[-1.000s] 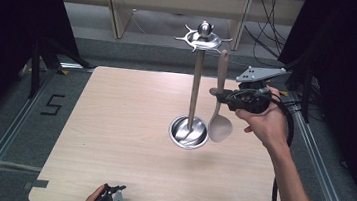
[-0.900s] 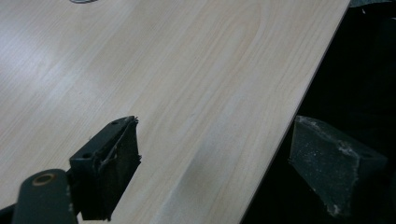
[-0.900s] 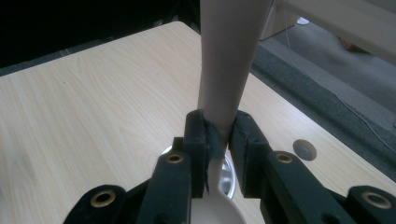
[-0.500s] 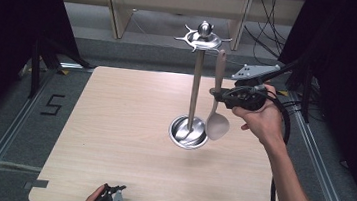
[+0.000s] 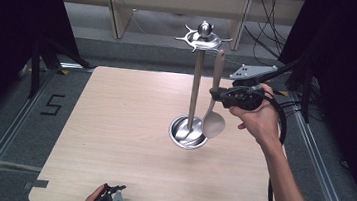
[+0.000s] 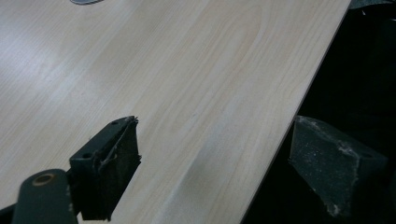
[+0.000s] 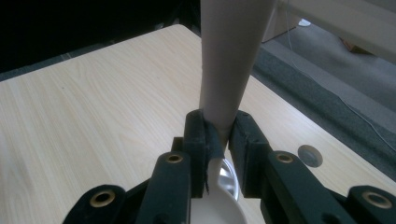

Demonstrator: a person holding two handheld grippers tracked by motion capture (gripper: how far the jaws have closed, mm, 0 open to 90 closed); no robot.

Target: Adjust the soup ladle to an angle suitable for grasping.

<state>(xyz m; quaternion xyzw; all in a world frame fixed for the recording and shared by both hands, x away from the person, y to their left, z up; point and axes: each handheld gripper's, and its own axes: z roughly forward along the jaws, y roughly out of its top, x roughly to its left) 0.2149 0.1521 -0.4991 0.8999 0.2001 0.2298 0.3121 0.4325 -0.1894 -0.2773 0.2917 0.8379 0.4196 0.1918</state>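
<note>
Firmly, the right gripper (image 7: 218, 140) has its jaws closed on the handle of a spoon (image 5: 213, 115), right of centre in the high view, beside a metal stand (image 5: 196, 87). At the bottom edge, the left gripper (image 6: 215, 172) is wide open, holding nothing, over the table (image 5: 112, 139).

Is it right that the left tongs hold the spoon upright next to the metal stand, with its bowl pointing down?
Not quite: the right tongs hold the spoon, not the left ones. The high view shows them shut on its handle beside the metal stand, bowl down. The left tongs are open over the table's near edge.
</note>
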